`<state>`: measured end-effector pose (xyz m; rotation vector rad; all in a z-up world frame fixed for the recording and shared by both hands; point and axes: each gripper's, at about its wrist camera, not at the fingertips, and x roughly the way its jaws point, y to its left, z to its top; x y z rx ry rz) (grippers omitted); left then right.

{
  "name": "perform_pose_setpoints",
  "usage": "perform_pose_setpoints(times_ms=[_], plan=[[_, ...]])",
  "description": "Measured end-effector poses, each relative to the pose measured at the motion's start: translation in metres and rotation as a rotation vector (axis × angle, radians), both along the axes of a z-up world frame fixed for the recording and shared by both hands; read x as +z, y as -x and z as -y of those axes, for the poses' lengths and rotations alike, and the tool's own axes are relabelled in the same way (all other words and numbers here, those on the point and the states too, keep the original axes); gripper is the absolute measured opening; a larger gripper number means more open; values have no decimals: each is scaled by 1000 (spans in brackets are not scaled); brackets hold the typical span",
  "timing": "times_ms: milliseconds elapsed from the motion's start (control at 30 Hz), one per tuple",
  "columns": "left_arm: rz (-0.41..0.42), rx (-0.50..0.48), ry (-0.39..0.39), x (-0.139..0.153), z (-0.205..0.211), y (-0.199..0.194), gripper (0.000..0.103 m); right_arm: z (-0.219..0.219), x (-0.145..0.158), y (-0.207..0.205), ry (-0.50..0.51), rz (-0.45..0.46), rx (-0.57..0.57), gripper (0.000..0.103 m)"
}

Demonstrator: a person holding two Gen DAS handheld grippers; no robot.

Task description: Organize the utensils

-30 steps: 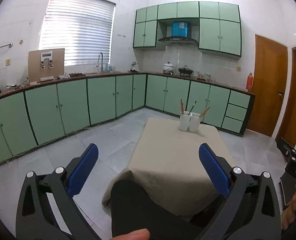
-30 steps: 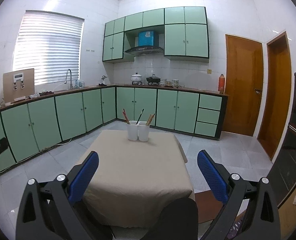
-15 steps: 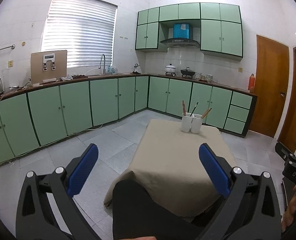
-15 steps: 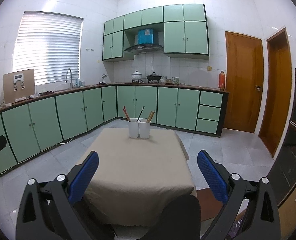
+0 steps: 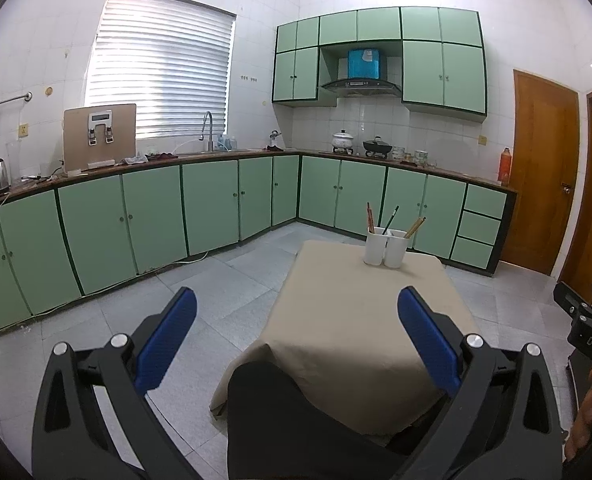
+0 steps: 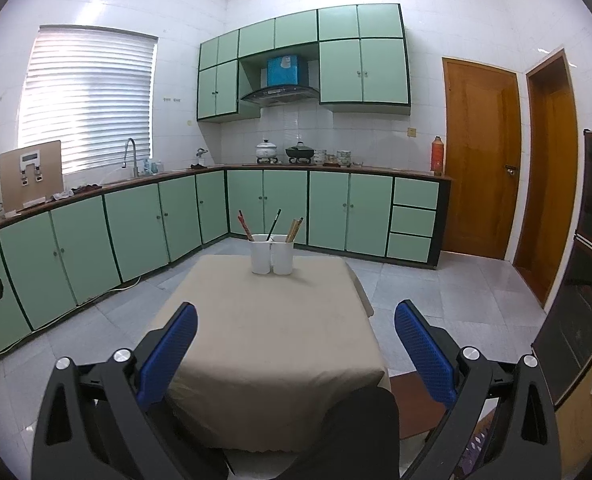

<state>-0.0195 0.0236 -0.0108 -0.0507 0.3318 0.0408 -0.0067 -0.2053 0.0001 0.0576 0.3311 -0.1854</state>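
Two white holder cups (image 6: pixel 272 254) stand side by side at the far end of a small table with a beige cloth (image 6: pixel 268 340). Red-brown chopsticks (image 6: pixel 245 225), one dark stick (image 6: pixel 274 224) and tan wooden chopsticks (image 6: pixel 294 229) lean out of them. The cups also show in the left wrist view (image 5: pixel 385 251). My left gripper (image 5: pixel 296 330) is open and empty, held short of the table's near left corner. My right gripper (image 6: pixel 296 338) is open and empty above the table's near end.
Green base cabinets (image 6: pixel 136 220) run along the left and back walls under a counter with a sink, pots and a kettle. Wooden doors (image 6: pixel 479 160) stand at the right. A dark glass cabinet (image 6: pixel 587 280) is at the far right. My dark-clad knee (image 5: pixel 288 408) is below.
Both views have tilted up slightly, so the table and cups sit a little lower in the frames. Both grippers stay open and empty.
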Motion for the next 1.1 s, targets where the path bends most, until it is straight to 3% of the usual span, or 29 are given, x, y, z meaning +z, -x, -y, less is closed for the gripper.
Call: perform_pose_setpoints(times_ms=[1100], plan=[[10, 5, 12, 3, -7, 2, 98, 3, 3, 3, -2, 12, -3, 97]])
